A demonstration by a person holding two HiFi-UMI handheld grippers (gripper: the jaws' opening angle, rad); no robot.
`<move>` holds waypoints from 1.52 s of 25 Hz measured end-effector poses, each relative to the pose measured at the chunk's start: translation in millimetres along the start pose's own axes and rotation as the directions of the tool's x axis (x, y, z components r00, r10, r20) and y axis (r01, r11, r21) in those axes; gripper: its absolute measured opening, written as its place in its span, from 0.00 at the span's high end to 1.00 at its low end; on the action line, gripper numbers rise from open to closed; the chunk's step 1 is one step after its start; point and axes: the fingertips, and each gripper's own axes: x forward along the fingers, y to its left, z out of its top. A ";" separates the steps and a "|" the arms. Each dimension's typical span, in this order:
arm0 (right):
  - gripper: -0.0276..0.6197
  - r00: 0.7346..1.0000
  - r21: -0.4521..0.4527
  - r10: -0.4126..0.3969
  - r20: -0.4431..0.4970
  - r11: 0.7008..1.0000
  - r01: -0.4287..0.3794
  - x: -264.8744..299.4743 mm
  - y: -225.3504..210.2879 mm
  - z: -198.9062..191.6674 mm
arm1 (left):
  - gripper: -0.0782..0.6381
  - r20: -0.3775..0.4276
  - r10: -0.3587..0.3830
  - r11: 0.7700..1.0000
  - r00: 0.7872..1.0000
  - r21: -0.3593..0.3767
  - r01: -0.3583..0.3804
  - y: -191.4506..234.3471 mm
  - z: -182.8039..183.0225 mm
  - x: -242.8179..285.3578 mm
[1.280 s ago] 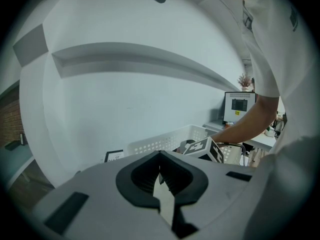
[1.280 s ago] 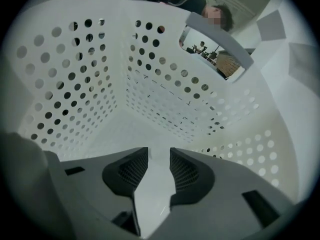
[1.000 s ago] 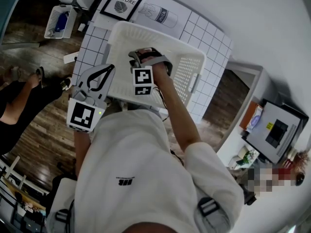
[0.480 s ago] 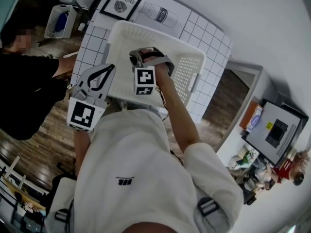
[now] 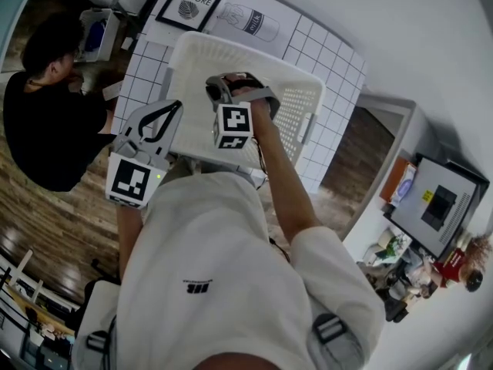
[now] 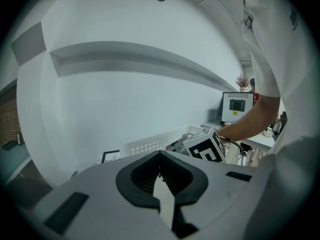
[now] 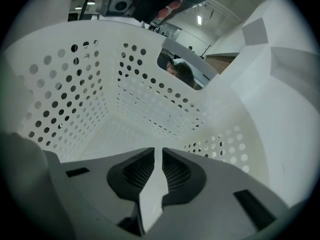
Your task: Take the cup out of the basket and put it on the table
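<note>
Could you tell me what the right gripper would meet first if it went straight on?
Probably the floor of the basket, near its perforated far wall, though depth is unclear. The right gripper has just been closing its jaws; whether they pinch anything I cannot tell.

Off-task stuff only:
- Framed print (image 5: 191,2) reading "NATURE", lying flat, top centre of head view. It also shows at lower left in the left tool view (image 6: 111,156).
- White bottle shape (image 5: 248,23) just right of the print.
- Person in black (image 5: 46,122) at upper left, bent over.
- Small white crate (image 5: 104,23) above them, with something blue (image 5: 95,38) inside.
- Wood floor (image 5: 46,222) down the left side.
- Monitor (image 5: 439,206) at right edge, with an orange item (image 5: 399,182) just left of it.
- Cluttered desk (image 5: 408,272) below the monitor; contents too small to identify.
- Dried flowers (image 5: 479,247) at far right.
</note>
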 end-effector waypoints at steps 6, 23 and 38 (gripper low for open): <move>0.87 0.999 0.060 -0.042 0.012 0.997 0.042 -18.4 -7.8 -0.8 | 0.88 0.009 -0.015 1.000 1.000 -0.003 0.015 -0.4 1.9 0.5; 0.88 0.974 0.177 -0.220 -0.045 0.958 0.225 -89.2 -27.4 -11.4 | 0.88 0.037 -0.149 0.986 0.988 0.076 0.146 -20.9 16.5 8.0; 0.89 0.932 0.214 -0.337 -0.137 0.908 0.360 -141.1 -29.1 -24.7 | 0.88 0.054 -0.264 0.958 0.963 0.132 0.255 -45.4 25.7 15.3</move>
